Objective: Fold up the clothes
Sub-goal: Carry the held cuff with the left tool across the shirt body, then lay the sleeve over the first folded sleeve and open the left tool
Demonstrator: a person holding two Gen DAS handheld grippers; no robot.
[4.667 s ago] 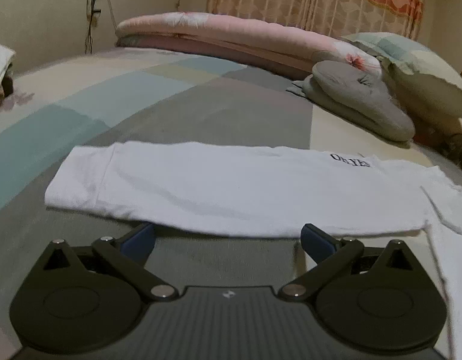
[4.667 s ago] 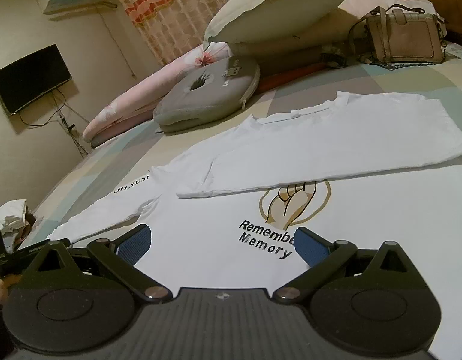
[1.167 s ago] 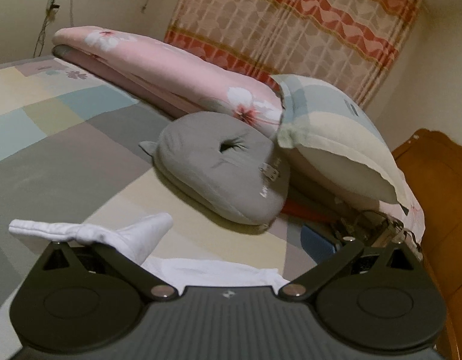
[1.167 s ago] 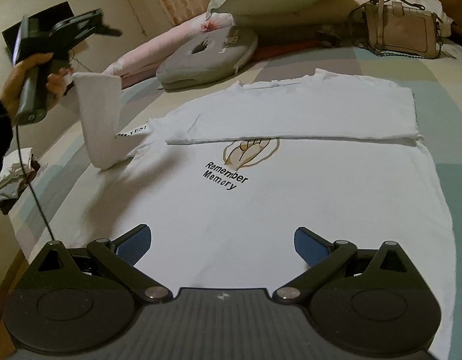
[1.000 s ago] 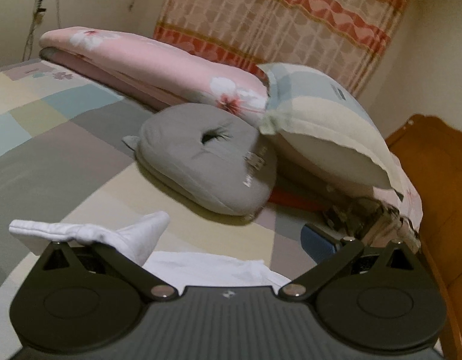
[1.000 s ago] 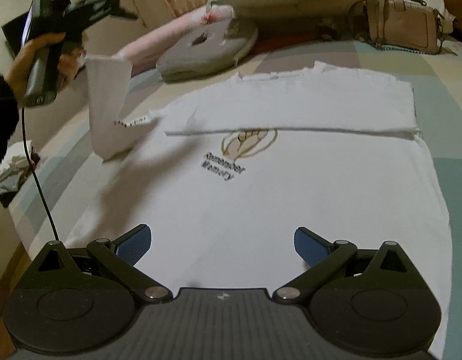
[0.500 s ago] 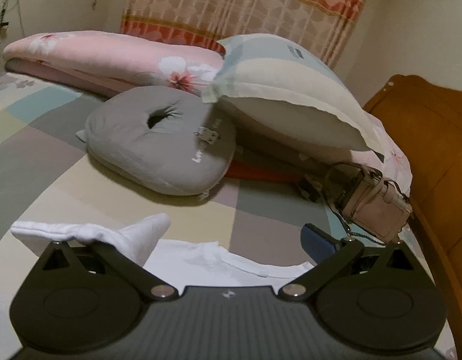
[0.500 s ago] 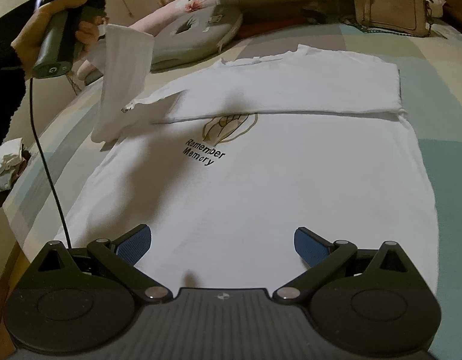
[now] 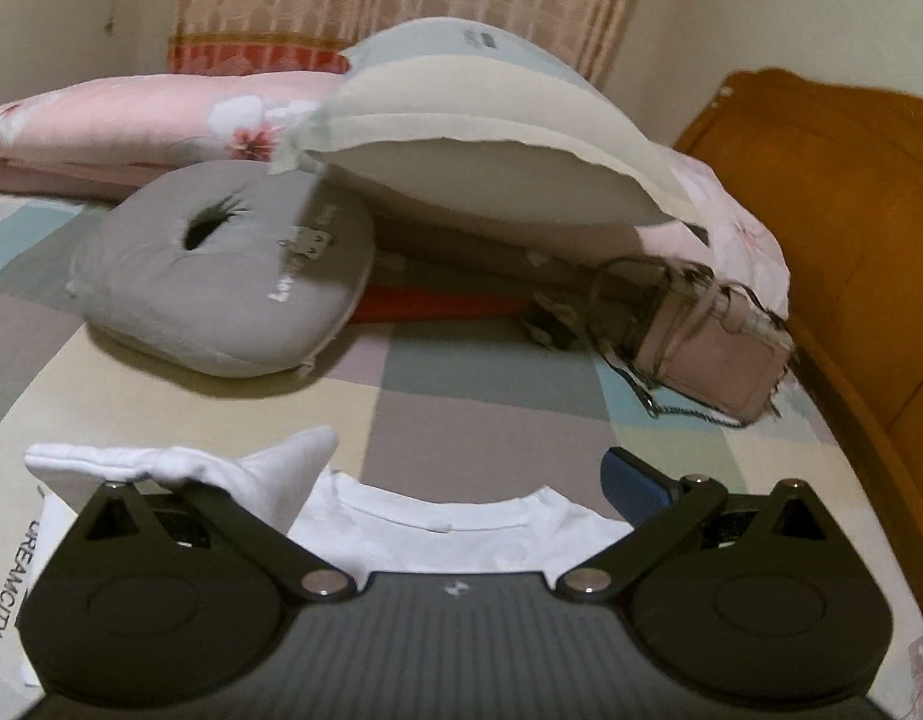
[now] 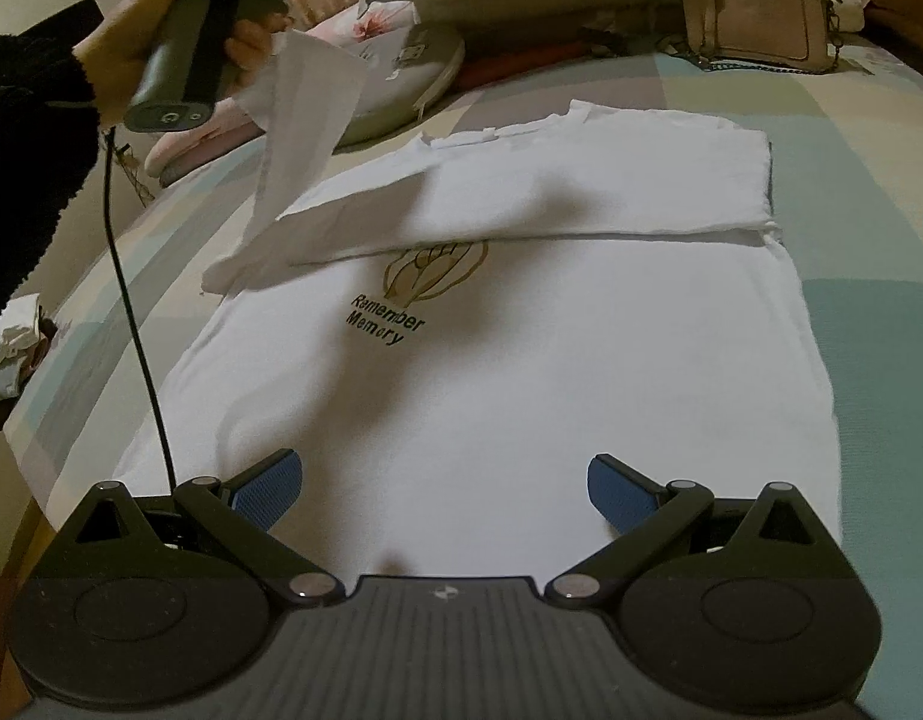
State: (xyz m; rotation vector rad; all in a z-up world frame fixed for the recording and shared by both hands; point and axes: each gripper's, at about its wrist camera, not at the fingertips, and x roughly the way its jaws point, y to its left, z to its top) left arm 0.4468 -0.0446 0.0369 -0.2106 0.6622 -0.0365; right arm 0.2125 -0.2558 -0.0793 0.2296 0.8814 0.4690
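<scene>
Right wrist view: my right gripper (image 10: 443, 489) hangs over the lower half of the white shirt (image 10: 521, 372), jaws spread wide, nothing between the blue pads (image 10: 266, 489). The shirt lies flat on the bed (image 10: 869, 228), chest print "Remember Memory" facing up. The far sleeve (image 10: 581, 192) is folded across the chest, its edge just above the print. The near sleeve (image 10: 305, 132) is lifted off the bed and hangs from my left gripper (image 10: 275, 42), which a hand (image 10: 161, 6) in a dark cuff holds by its handle at upper left. A black cable (image 10: 131, 312) drops from that handle across the shirt's left edge. A grey cushion (image 10: 401, 84) sits behind the raised sleeve; a pink bag (image 10: 755, 12) rests near the head of the bed. A crumpled cloth (image 10: 11, 354) lies at the bed's left edge.

Left wrist view: the sleeve end (image 9: 179, 468) is bunched over the left finger and hides it. The right pad (image 9: 632, 483) stands well out to the side. I cannot tell how the jaws bear on the fabric, only that the sleeve hangs from this gripper (image 9: 461, 480). The collar (image 9: 437, 510) lies directly below. Ahead are the cushion (image 9: 221, 282), a pillow (image 9: 479, 138), the bag (image 9: 701, 360) and a wooden headboard (image 9: 833, 228).
</scene>
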